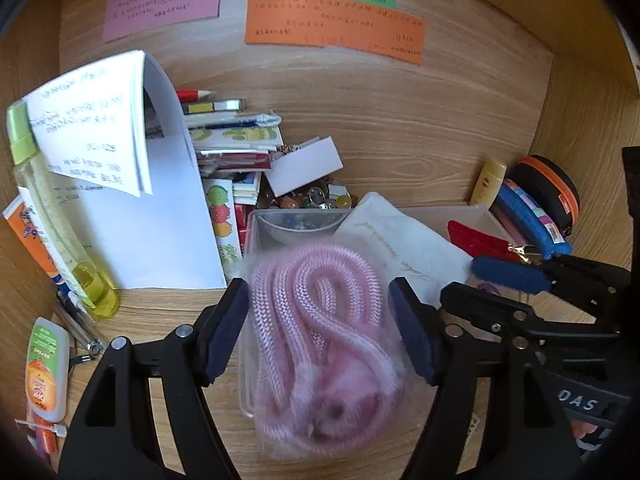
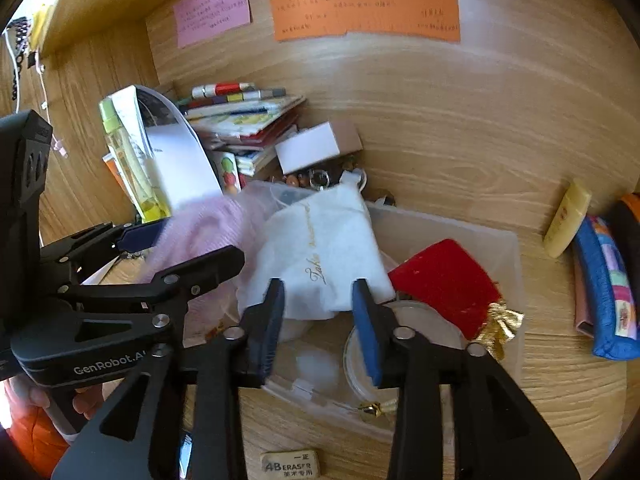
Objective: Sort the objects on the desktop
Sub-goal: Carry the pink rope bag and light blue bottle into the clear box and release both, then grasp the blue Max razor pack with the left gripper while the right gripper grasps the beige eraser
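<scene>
Black tongs of the left gripper (image 1: pixel 320 320) fill the bottom of the left wrist view, spread wide around a clear bag of coiled pink rope (image 1: pixel 320 320). The blue pads sit right at the bag's sides; the bag is blurred and whether they press it I cannot tell. It hangs over a clear plastic box (image 1: pixel 256 224) at frame centre, beside a white cloth pouch (image 1: pixel 404 240). At left, an open white booklet (image 1: pixel 132 160) leans over a yellow-green bottle (image 1: pixel 52 216). Stacked books and pens (image 1: pixel 232 136) lie in the upper middle. At far right lie a blue pencil case (image 1: pixel 536 220) and a black zip case with orange trim (image 1: pixel 552 188). Coloured paper notes (image 1: pixel 332 24) are stuck on the wooden back wall.

Right wrist view: the right gripper (image 2: pixel 318 304) stands bottom centre, its tongs partly apart with the white cloth pouch's (image 2: pixel 320 248) lower edge between them, not visibly pinched. To the right, a red pouch with a gold tassel (image 2: pixel 444 280) lies in the clear plastic box (image 2: pixel 508 248). The left gripper (image 2: pixel 160 240) enters from the left with the pink bag (image 2: pixel 200 224). An eraser (image 2: pixel 290 466) lies at the bottom edge.
</scene>
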The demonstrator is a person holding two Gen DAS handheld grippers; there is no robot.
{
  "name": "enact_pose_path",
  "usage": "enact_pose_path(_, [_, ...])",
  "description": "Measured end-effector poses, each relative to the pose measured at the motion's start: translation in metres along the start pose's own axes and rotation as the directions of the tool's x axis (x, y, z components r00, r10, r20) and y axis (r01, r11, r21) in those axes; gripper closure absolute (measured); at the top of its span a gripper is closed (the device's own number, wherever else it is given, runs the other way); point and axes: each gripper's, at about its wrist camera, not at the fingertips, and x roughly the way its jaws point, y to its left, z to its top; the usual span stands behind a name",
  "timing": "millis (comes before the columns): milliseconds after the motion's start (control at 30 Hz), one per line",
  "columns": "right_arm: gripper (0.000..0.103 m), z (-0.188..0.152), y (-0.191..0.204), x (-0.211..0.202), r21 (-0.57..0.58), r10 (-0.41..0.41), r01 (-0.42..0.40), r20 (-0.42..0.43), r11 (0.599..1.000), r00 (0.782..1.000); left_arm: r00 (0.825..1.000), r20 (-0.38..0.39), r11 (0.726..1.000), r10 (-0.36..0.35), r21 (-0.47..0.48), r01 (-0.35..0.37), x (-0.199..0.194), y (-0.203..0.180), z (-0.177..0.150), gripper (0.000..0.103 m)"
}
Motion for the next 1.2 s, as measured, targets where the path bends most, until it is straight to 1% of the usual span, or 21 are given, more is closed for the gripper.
enact_pose_path(67, [0.059, 0.000, 0.001, -0.008, -0.004, -0.008, 0.008, 0.019, 1.000, 1.000, 1.000, 0.012, 1.000, 0.001, 0.002, -0.001, -0.007, 0.000, 0.000, 0.030])
enact_pose_path(233, [0.057, -0.002, 0.002, -0.028, -0.005, -0.022, 0.022, 0.051, 1.000, 0.998, 0.999, 0.044, 1.000, 0.008, 0.013, -0.009, -0.027, -0.004, -0.001, 0.027])
enact_pose_path(467, [0.044, -0.013, 0.007, -0.056, -0.003, -0.044, 0.045, 0.090, 0.999, 0.995, 0.997, 0.078, 1.000, 0.007, 0.023, -0.009, -0.053, -0.010, -0.008, 0.020])
enact_pose_path(533, [0.043, -0.018, 0.008, -0.064, -0.004, -0.049, 0.050, 0.096, 0.999, 0.994, 0.996, 0.086, 0.999, 0.015, 0.027, -0.017, -0.060, -0.012, -0.013, 0.015])
enact_pose_path(600, [0.041, -0.023, 0.009, -0.069, -0.001, -0.052, 0.052, 0.099, 0.999, 0.994, 0.996, 0.086, 1.000, 0.011, 0.025, -0.013, -0.066, -0.013, -0.018, 0.014])
enact_pose_path(767, [0.036, -0.035, 0.007, -0.080, 0.015, -0.048, 0.047, 0.099, 0.999, 0.994, 0.998, 0.064, 1.000, 0.012, 0.017, -0.013, -0.074, -0.011, -0.035, 0.011])
enact_pose_path(900, [0.035, -0.047, 0.005, -0.083, 0.027, -0.042, 0.040, 0.082, 0.999, 0.996, 1.000, 0.025, 1.000, -0.003, 0.005, 0.002, -0.075, -0.009, -0.050, 0.011])
enact_pose_path(1100, [0.035, -0.068, 0.001, -0.077, 0.043, -0.037, 0.036, 0.030, 0.998, 0.999, 0.999, -0.040, 1.000, -0.003, 0.020, 0.004, -0.069, -0.009, -0.076, 0.011])
enact_pose_path(1200, [0.035, -0.076, -0.003, -0.071, 0.057, -0.025, 0.025, -0.005, 0.998, 1.000, 0.996, -0.085, 0.999, -0.002, 0.054, 0.006, -0.065, -0.009, -0.091, 0.011])
